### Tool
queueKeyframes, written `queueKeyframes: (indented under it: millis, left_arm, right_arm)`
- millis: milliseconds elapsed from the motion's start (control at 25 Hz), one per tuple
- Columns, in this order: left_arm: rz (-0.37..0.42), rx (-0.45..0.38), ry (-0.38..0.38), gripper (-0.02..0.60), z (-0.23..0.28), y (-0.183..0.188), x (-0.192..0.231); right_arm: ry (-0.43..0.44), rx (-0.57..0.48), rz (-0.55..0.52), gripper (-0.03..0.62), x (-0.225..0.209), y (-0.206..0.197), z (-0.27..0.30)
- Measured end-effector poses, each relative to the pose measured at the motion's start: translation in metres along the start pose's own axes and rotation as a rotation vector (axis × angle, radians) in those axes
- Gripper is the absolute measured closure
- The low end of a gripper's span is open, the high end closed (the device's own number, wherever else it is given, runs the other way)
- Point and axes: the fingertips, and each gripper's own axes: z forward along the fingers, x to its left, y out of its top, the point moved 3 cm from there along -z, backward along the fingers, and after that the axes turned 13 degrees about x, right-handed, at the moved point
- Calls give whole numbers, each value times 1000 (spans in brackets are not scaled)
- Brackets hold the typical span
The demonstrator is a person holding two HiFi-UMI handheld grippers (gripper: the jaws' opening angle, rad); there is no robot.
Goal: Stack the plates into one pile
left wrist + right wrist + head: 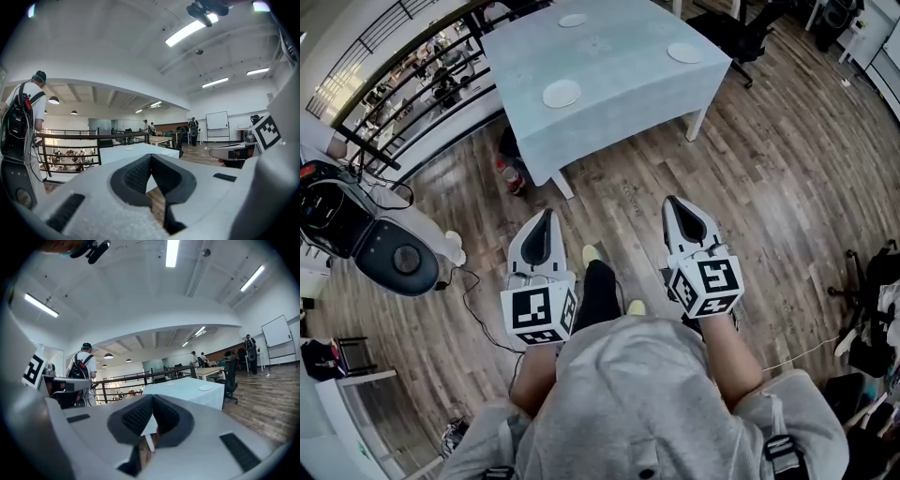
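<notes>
A person stands on the wood-plank floor (769, 169), well short of the square table draped in a pale blue-grey cloth (619, 84). Three round white plates lie well apart on it: the near plate (562, 93), the right-corner plate (684, 52) and the far plate (573, 20). The white left gripper (547, 217) and white right gripper (673, 202) point toward the table, jaws pressed together on nothing. The task appears to be at the approach. The next move likely calls for closing in on the table and opening the jaws for a first plate.

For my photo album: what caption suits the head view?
White left claw and white right claw, both shut, face a pale-blue-clothed table holding three separate round white plates.
</notes>
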Motion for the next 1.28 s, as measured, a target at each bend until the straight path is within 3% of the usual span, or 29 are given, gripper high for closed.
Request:
queueKeyframes:
  millis: [400, 720, 1280]
  left_arm:
    - [-48, 28, -17, 566, 43, -1, 25]
    - [-30, 67, -33, 566, 96, 5, 42]
    - [-40, 109, 1, 566, 176, 26, 114]
  right_arm:
    - [37, 38, -15, 568, 2, 6, 48]
    - [49, 72, -23, 568, -9, 22, 105]
    - [41, 127, -16, 568, -22, 55, 207]
